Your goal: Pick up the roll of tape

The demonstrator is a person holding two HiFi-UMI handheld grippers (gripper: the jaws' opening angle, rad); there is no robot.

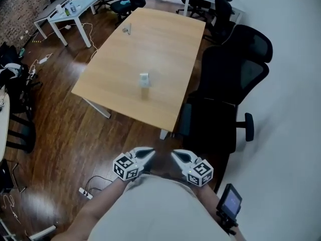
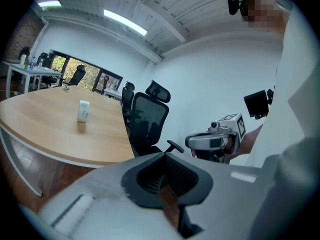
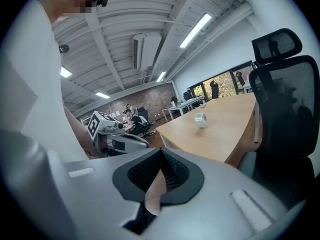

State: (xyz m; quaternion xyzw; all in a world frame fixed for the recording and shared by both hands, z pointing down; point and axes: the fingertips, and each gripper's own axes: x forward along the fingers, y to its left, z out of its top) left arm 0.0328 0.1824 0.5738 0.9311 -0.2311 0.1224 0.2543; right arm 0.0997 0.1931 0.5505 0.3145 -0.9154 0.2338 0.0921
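White desk: at 11 o'clock in the head view, well apart from the main table, bottles on it
Power strip: on the wooden floor at 9 o'clock of the left gripper, a cable trailing from it
Left gripper: held low at the person's waist, jaws pressed together with nothing between them; in its own view only a sliver of floor shows through the notch
Roll of tape: standing on edge on the table, at 12 o'clock of both grippers and well apart from them; seen too from the left gripper and the right gripper
Table: light wood, a small object near its far end at 11 o'clock of the tape
Right gripper: just beside the left one at its 3 o'clock, jaws likewise together and empty
Office chairs: black, at 3 o'clock of the table, against its right edge
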